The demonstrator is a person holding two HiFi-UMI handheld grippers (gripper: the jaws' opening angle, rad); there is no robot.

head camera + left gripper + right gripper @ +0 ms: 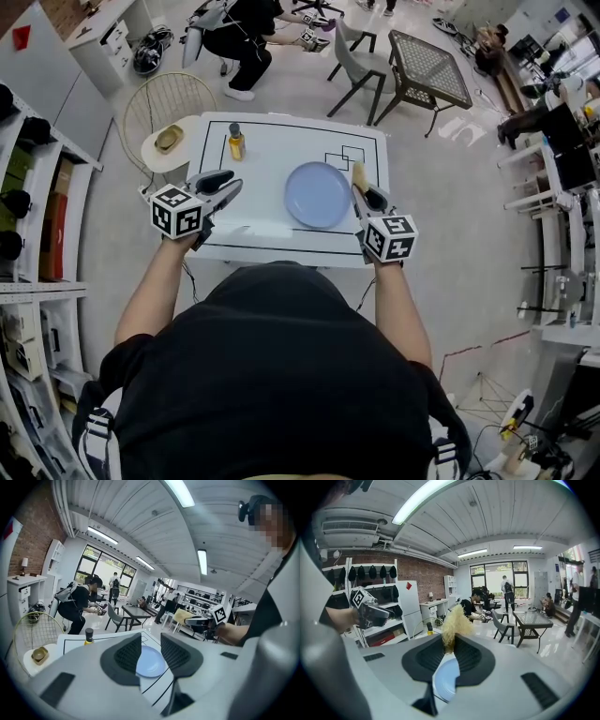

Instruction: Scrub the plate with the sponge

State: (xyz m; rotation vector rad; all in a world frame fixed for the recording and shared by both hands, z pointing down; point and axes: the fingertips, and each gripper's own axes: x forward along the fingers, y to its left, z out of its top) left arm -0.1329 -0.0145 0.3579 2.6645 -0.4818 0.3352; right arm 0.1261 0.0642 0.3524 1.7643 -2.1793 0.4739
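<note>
Head view puts the plate (pixel 318 194) mid-table (pixel 281 141), my right gripper (pixel 362 190) at its 3 o'clock edge. Only the right gripper view shows those jaws pinching the sponge (pixel 452 623). My left gripper (pixel 151 641) gapes wide, empty.

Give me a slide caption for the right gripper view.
Right hand-held gripper shut on a yellow sponge, with the blue plate beyond.
</note>
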